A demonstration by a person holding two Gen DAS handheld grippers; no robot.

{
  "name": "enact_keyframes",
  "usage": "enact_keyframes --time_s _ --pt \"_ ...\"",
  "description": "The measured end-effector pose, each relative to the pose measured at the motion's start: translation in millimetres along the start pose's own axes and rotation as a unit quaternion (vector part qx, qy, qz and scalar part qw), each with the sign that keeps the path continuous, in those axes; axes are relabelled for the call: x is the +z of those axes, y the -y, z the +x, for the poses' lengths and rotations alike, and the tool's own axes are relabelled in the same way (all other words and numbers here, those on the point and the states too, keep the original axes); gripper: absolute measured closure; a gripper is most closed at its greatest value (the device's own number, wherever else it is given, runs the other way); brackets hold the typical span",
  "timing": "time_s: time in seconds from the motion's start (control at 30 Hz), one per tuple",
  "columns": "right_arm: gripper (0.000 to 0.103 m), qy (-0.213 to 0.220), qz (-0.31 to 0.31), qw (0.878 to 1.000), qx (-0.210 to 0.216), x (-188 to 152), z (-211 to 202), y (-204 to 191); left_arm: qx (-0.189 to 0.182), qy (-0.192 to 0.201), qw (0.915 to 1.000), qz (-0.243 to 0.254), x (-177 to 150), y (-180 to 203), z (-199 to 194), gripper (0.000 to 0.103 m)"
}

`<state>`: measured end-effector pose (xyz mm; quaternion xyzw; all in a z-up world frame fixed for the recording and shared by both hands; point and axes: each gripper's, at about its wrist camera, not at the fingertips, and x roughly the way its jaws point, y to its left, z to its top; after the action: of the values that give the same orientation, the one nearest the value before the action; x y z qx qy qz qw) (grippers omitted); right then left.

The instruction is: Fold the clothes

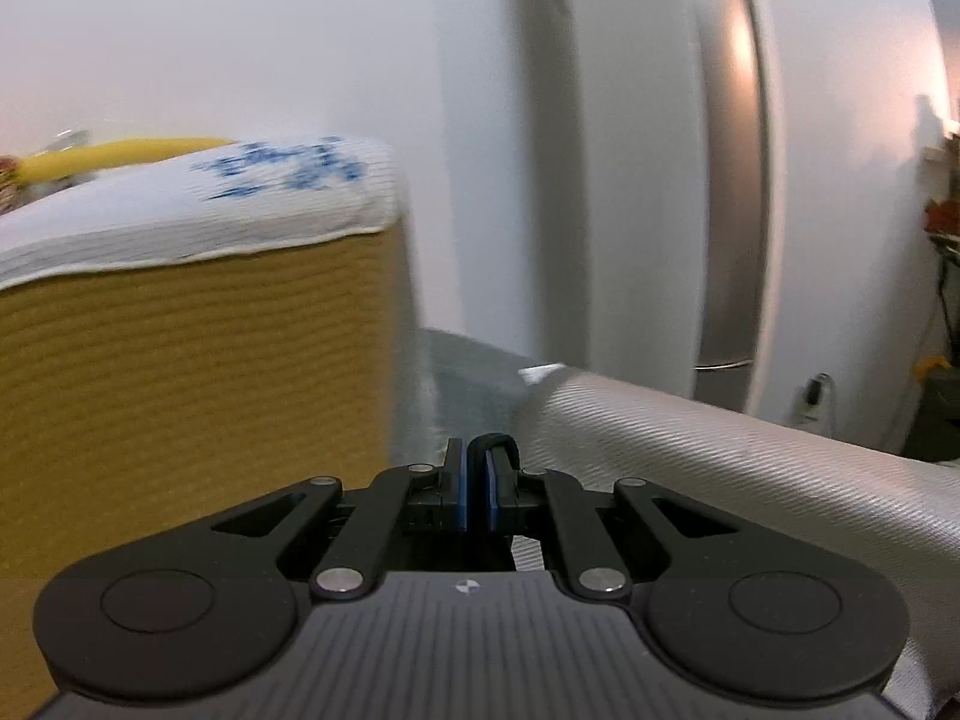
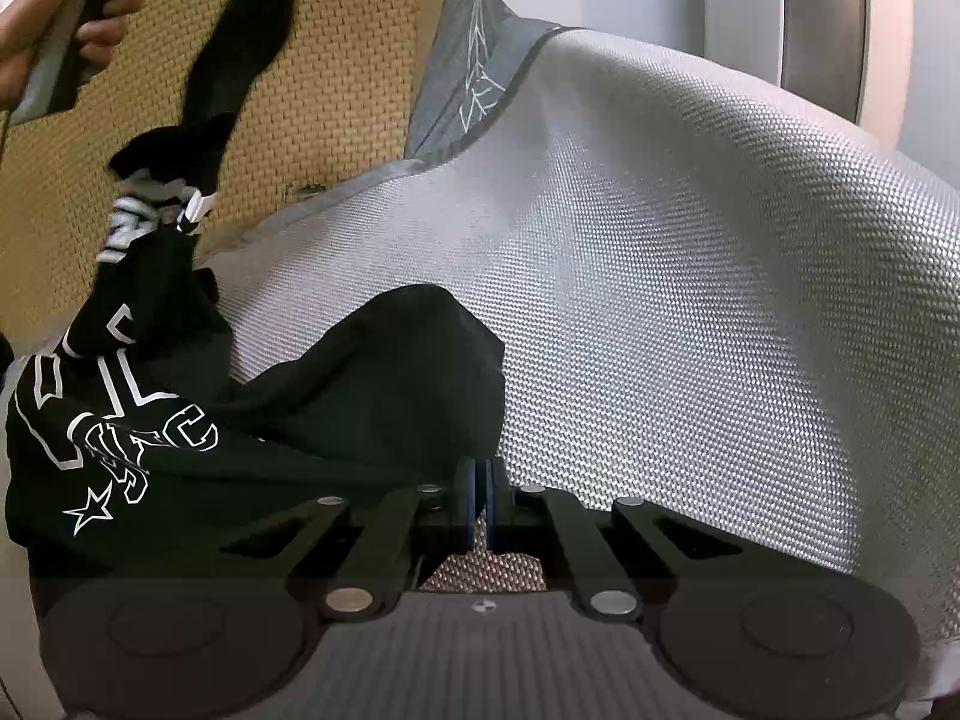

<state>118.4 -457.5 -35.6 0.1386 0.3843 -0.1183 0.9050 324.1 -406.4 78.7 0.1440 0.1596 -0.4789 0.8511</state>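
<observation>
A black garment [image 2: 372, 378] with white outlined letters and a star lies bunched on a white woven cover [image 2: 660, 300]. One end of it rises in a twisted strip to the upper left. There a person's hand [image 2: 90, 6] holds my left gripper, which has that end in its grip. In the left wrist view my left gripper [image 1: 477, 462] is shut, with a small fold of the black garment [image 1: 495, 441] showing at its tips. My right gripper [image 2: 480, 492] is shut on the garment's near corner, low over the cover.
A tall yellow woven block [image 1: 180, 390] with a white, blue-printed top [image 1: 270, 192] stands close on the left. A grey cloth [image 2: 474, 60] with white lines lies between it and the white cover. A white wall and a metal column [image 1: 732, 180] stand behind.
</observation>
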Motion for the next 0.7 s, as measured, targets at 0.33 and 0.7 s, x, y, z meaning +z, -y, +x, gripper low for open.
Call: enact_keyframes --time_s 0.33,0.7 --pt "0.099 -0.009 0.014 1.000 -0.001 -7 2 5 -0.110 -0.033 0.9931 0.025 -32 96 20 0.095" --pt "0.099 -0.015 0.019 1.000 -0.004 -3 1 4 -0.128 -0.137 0.9822 0.004 -95 109 41 0.076"
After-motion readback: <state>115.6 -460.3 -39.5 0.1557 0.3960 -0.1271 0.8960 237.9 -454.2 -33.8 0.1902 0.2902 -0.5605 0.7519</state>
